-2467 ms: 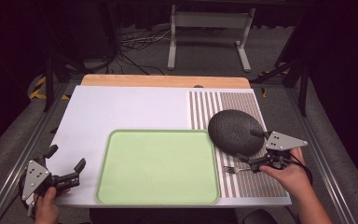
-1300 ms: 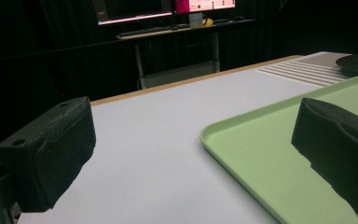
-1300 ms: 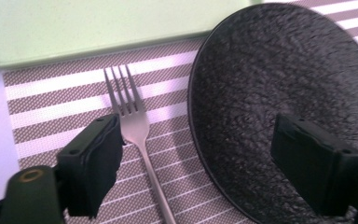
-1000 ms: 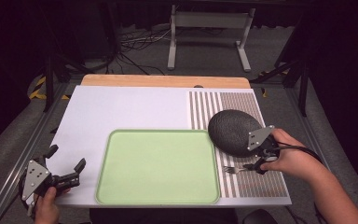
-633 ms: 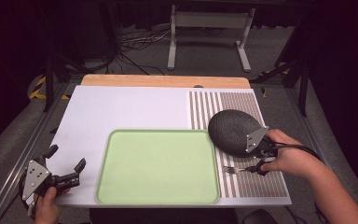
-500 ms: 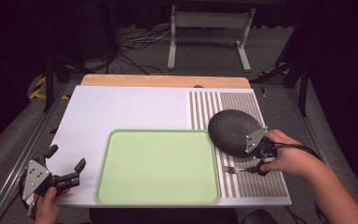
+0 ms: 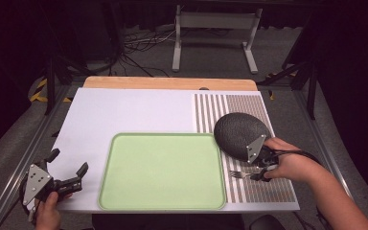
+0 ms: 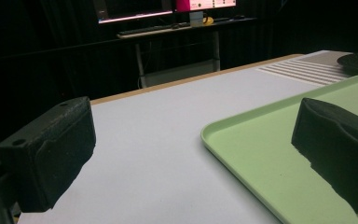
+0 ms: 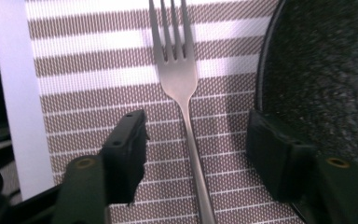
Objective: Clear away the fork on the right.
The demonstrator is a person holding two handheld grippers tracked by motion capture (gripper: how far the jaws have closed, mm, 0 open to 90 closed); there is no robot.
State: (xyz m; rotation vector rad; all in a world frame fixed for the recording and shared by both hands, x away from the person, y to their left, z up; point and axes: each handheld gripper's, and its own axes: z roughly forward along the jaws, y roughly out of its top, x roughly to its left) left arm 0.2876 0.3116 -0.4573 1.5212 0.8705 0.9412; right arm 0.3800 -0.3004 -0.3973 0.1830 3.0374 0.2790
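Observation:
A metal fork (image 9: 179, 79) lies on the brown striped placemat (image 9: 74, 112), tines pointing away from my right gripper (image 9: 193, 140). Its jaws stand on either side of the fork's handle with a gap on each side; they have just been closing and the pads do not touch it. In the high view the fork (image 7: 239, 175) lies just in front of a dark speckled plate (image 7: 239, 134), with my right gripper (image 7: 258, 171) low over it. My left gripper (image 7: 69, 162) rests open near the front left corner, with nothing between its jaws.
A pale green tray (image 7: 163, 136) lies at the front middle of the white table (image 7: 124, 110), and its corner (image 8: 223, 140) shows before my left gripper (image 8: 193, 135). The plate's rim (image 9: 326, 70) runs close to the right jaw. A metal stand (image 7: 215, 28) rises beyond the table.
The right hand came in from the right and settled low over the fork beside the plate, and its jaws narrowed around the handle. The left gripper stayed put.

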